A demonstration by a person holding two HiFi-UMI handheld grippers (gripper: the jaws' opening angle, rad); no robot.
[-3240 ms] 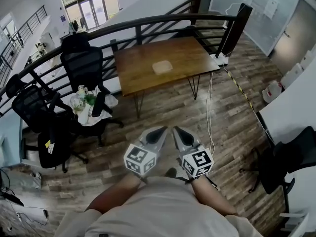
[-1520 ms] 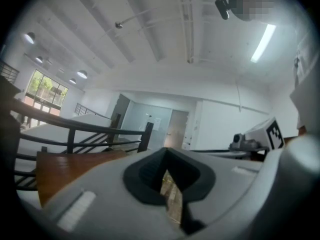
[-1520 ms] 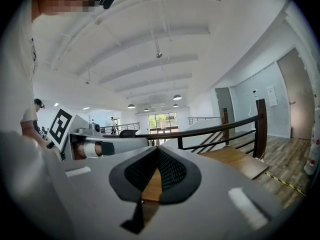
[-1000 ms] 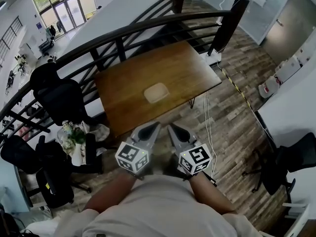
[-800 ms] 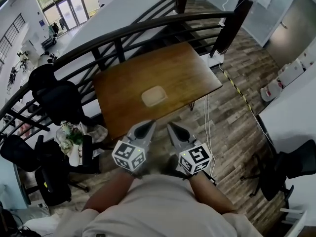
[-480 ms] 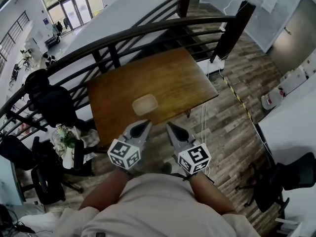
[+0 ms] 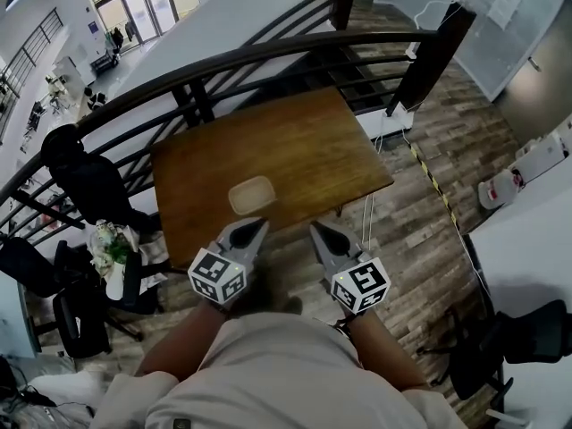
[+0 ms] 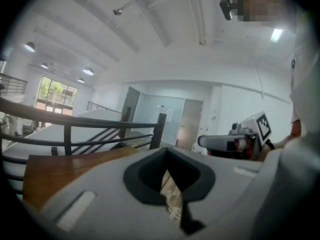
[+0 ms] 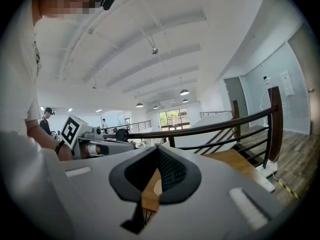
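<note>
1. Left tool (image 7: pixel 254 229): clenched, its jaw tips together with nothing between them. It is held out in front of the person's chest and touches nothing.
2. Right tool (image 7: pixel 319 231): also clenched and empty, near the left tool's right side and about level with it.
3. Dish (image 7: pixel 251 195): shallow and tan, lying flat on the desk (image 7: pixel 304 141), ahead of and below the left tool's tips and untouched.
4. Desk: wooden, ahead of both tools, with a dark railing (image 7: pixel 268 54) beyond it.
5. Chair (image 7: pixel 76 172): black, well off to the left tool's left.
</note>
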